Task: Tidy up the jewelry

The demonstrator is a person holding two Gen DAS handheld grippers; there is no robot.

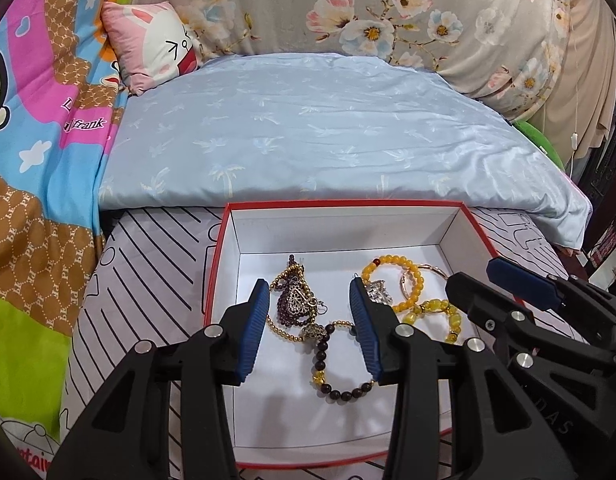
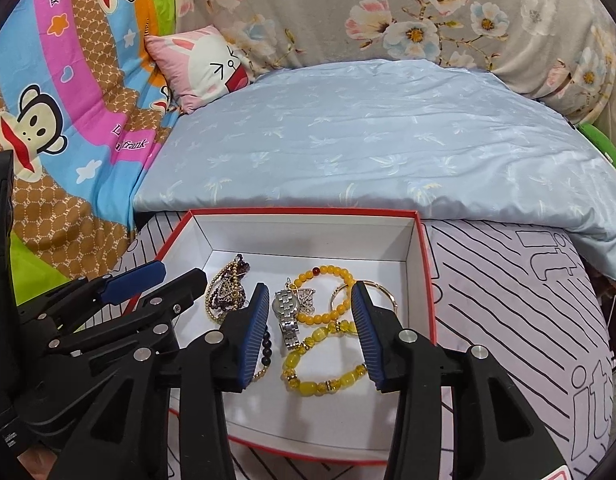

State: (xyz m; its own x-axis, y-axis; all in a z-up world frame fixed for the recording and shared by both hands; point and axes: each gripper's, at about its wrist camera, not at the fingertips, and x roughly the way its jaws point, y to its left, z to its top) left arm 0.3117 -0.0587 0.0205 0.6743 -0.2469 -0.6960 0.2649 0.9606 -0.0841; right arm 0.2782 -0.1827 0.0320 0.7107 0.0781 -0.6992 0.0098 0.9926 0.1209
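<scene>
A red-rimmed white box (image 1: 244, 236) (image 2: 422, 264) holds the jewelry. In it lie a dark bead bracelet (image 1: 328, 364), a gold and purple bead tangle with a filigree pendant (image 1: 294, 300) (image 2: 228, 292), yellow bead bracelets (image 1: 416, 276) (image 2: 324, 384), a silver watch (image 2: 288, 312) and a thin gold bangle (image 2: 382, 290). My left gripper (image 1: 310, 300) is open and empty above the left part of the box. My right gripper (image 2: 310, 304) is open and empty above the watch and yellow beads. It also shows in the left wrist view (image 1: 480, 280).
The box rests on a white cloth with black stripes (image 2: 508, 300). Behind it lies a light blue quilt (image 1: 308, 128). A pink rabbit pillow (image 1: 156, 48) and a colourful monkey blanket (image 2: 48, 120) lie at the left. A floral cover (image 1: 388, 8) stands behind.
</scene>
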